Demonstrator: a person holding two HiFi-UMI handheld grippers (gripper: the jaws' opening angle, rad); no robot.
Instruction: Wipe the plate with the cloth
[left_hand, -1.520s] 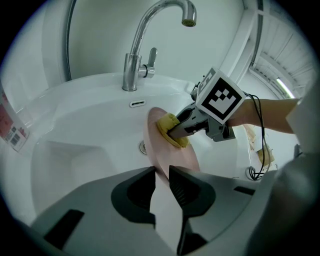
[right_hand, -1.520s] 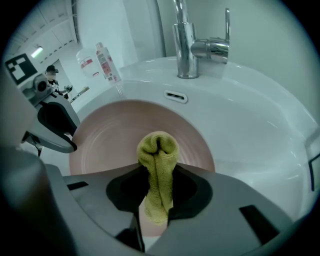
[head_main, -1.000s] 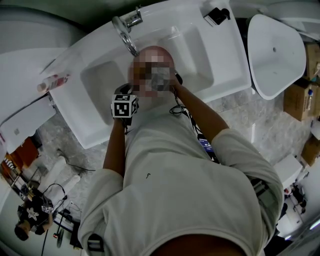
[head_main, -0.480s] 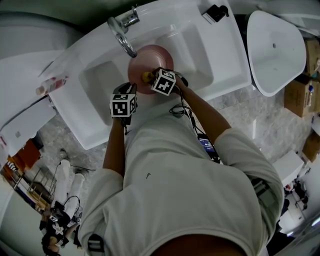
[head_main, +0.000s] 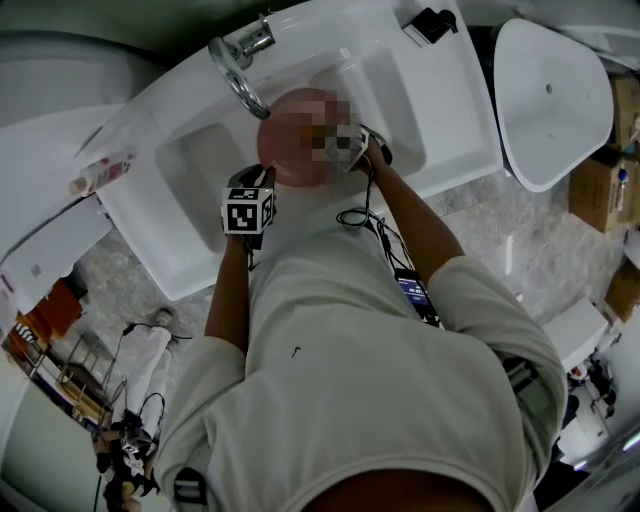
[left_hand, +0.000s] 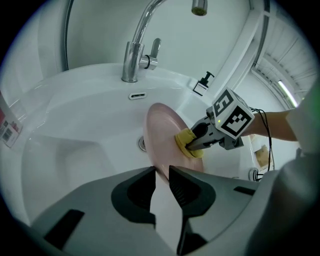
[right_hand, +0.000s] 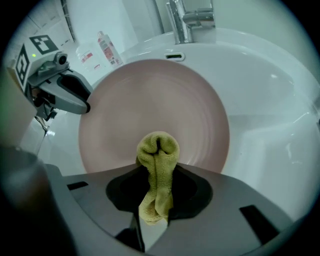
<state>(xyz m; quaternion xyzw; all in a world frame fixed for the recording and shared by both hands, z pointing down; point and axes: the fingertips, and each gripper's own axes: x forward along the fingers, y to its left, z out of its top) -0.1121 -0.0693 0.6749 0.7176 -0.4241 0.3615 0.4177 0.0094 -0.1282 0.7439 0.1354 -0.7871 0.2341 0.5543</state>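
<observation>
A pink plate (left_hand: 161, 135) (right_hand: 155, 107) (head_main: 285, 140) stands on edge over the white sink basin (head_main: 200, 170). My left gripper (left_hand: 161, 177) is shut on the plate's near rim. My right gripper (right_hand: 157, 172) is shut on a folded yellow cloth (right_hand: 157, 160) (left_hand: 188, 145), whose bunched end presses against the plate's face. In the head view the right gripper is mostly under a mosaic patch; the left gripper's marker cube (head_main: 248, 210) shows just below the plate.
A chrome faucet (left_hand: 135, 45) (head_main: 238, 70) rises behind the plate, with the drain (left_hand: 142, 145) under it. A bottle (right_hand: 106, 47) lies on the counter at left. A second white basin (head_main: 555, 100) sits on the floor at right.
The right gripper with the cloth has slid across the plate's face toward its right side. The left gripper and the plate have stayed put.
</observation>
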